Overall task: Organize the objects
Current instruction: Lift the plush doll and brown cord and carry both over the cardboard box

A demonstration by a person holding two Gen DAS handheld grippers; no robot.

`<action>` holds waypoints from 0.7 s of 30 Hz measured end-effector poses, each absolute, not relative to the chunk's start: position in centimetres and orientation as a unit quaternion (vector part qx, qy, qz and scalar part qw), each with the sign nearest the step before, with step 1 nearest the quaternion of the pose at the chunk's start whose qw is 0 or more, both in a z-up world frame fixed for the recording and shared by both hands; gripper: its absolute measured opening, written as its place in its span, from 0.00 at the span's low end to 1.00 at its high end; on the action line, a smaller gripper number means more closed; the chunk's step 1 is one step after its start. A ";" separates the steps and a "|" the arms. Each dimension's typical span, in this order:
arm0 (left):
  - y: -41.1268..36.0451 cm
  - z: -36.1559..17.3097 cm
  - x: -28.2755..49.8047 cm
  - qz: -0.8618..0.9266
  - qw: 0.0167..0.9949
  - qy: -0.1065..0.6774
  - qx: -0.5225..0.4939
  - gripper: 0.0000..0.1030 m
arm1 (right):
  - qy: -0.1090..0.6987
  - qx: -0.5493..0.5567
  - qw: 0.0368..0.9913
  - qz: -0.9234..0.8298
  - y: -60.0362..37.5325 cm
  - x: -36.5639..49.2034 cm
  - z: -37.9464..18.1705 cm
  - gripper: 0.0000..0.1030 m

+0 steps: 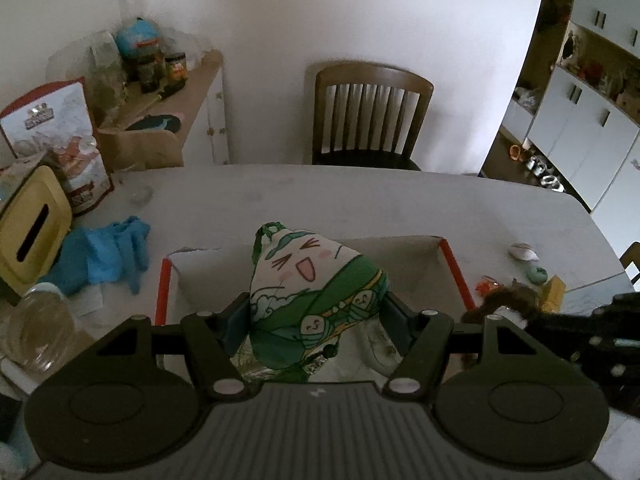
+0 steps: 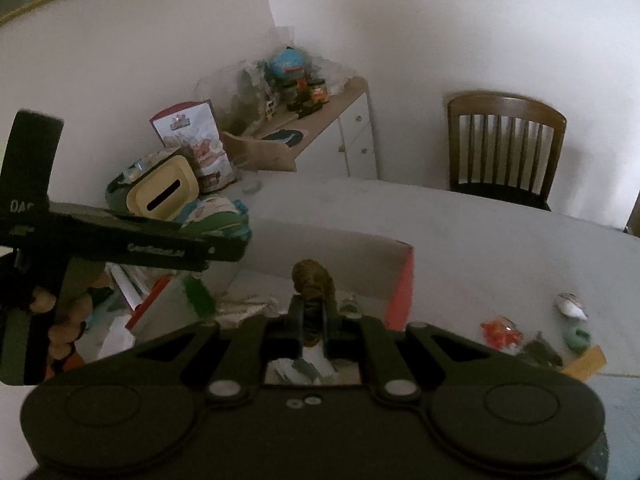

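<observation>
The left tool (image 1: 316, 312) gripped a green-and-white cartoon-faced plush pouch (image 1: 316, 292) above the open red-edged cardboard box (image 1: 456, 272). The right tool (image 2: 314, 320) pinched a brown braided fuzzy toy (image 2: 312, 280) over it too. Judged step: carrying both in; next, lower and release.

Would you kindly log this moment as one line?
left gripper: holds green plush | right gripper: shut on brown toy | both over box

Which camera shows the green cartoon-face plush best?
The left wrist view: the plush fills the centre between the left gripper fingers, face printed toward the camera. The right wrist view shows only a blurred green-and-white edge of it behind that gripper.
</observation>
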State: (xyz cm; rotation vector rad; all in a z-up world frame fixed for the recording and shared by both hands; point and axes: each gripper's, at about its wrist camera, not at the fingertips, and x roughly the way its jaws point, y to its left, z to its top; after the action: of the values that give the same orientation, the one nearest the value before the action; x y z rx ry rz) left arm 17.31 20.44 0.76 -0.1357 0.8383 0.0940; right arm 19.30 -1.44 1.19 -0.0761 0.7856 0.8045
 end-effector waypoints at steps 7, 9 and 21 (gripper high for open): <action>21.9 -2.4 20.4 0.030 0.898 0.432 -0.083 0.66 | 0.386 -0.065 0.840 0.377 2.1 20.5 -1.3 0.06; 21.9 -3.3 21.2 0.027 0.894 0.440 -0.079 0.67 | 0.392 -0.073 0.839 0.371 2.9 20.8 -2.2 0.06; 21.4 -7.8 23.4 0.011 0.874 0.481 -0.066 0.67 | 0.424 -0.136 0.822 0.355 5.6 21.1 -7.3 0.06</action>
State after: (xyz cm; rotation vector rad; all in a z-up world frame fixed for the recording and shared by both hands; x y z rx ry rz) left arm 23.43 21.42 -7.84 -0.1374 1.0050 0.0239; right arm 21.08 5.57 -7.27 -0.2903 0.9018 0.7558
